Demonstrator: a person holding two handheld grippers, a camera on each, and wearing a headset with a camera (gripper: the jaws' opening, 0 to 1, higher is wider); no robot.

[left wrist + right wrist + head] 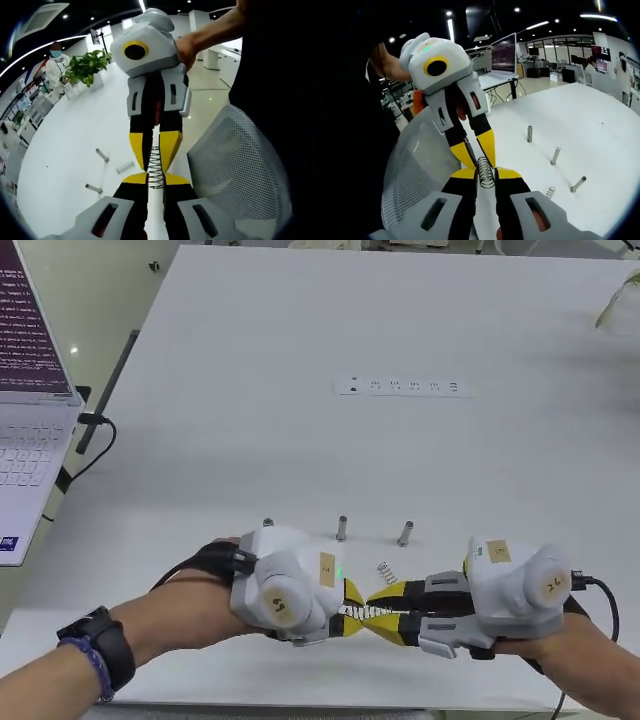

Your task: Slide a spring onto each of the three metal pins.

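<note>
On the white table (400,320), the left gripper (156,179) and the right gripper (485,175) meet tip to tip, both jaw pairs pinched on one spring (155,160) that spans between them. Three metal pins (342,528) stand just beyond. A second spring (386,571) lies near them.

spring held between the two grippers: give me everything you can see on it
The spring is a slim, open-wound coil of bare silvery wire. It is held above the white table, spanning the gap between the two grippers' facing tips. The left gripper pinches one end and the right gripper the other, yellow jaw tips closed on it. It is on no pin yet.
</note>
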